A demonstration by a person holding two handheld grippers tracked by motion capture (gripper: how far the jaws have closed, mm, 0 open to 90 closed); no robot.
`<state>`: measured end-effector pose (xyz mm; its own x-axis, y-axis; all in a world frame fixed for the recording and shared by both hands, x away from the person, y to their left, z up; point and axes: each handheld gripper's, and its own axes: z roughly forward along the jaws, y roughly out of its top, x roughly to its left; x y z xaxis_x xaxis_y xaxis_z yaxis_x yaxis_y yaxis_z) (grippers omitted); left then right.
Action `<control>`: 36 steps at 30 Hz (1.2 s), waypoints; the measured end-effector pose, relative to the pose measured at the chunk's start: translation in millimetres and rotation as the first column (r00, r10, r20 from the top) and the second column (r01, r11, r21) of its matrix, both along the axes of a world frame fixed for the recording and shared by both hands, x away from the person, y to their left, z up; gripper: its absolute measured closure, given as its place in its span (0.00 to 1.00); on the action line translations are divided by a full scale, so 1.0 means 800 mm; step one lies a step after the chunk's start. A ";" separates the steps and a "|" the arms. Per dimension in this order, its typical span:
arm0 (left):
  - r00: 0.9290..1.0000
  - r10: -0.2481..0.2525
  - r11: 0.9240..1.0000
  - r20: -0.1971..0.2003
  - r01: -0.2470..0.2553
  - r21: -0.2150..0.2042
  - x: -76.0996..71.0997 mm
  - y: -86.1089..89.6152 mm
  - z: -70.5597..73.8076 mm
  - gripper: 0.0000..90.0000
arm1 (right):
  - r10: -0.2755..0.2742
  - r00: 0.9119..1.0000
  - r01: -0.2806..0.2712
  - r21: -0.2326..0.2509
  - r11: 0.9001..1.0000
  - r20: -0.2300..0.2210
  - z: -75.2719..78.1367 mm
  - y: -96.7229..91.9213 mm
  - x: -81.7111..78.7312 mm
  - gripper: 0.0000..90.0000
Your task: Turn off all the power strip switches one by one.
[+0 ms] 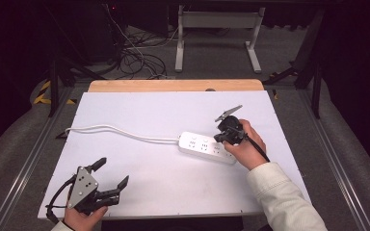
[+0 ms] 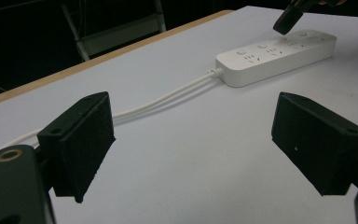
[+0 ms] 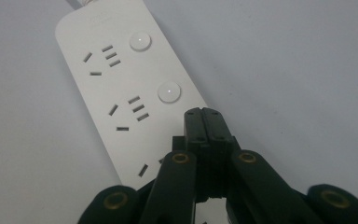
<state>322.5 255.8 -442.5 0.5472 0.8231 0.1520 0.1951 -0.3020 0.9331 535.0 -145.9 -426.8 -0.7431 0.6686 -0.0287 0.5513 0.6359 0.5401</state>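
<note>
On the white table, a white power strip is lying right of centre, its cord trailing leftward. The right gripper, jaws clenched with nothing between them, is pressing down over the strip, while the left gripper is resting with jaws spread near the front edge.

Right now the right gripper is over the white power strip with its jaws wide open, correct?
Not quite: the right gripper is over the white power strip, but its jaws are shut, pressed together with nothing between them. The right gripper view shows it.
</note>
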 end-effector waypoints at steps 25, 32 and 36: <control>1.000 0.002 1.000 -0.002 -0.002 -0.003 0.000 0.000 0.000 0.15 | -0.058 0.998 0.057 -0.027 0.998 -0.024 -0.012 0.006 0.000 1.00; 1.000 0.000 1.000 -0.002 0.000 -0.004 -0.001 0.000 0.000 0.15 | -0.077 0.997 0.076 -0.026 0.997 -0.032 -0.011 0.005 0.001 1.00; 1.000 0.000 1.000 -0.001 0.000 -0.002 -0.001 0.000 0.000 0.15 | -0.083 0.996 0.082 -0.029 0.996 -0.039 -0.011 0.004 0.001 1.00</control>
<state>322.0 255.6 -442.7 0.5477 0.8232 0.1499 0.1962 -0.3005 0.9334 535.6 -143.1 -435.4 -0.6861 0.7272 -0.0184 0.6238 0.6012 0.4995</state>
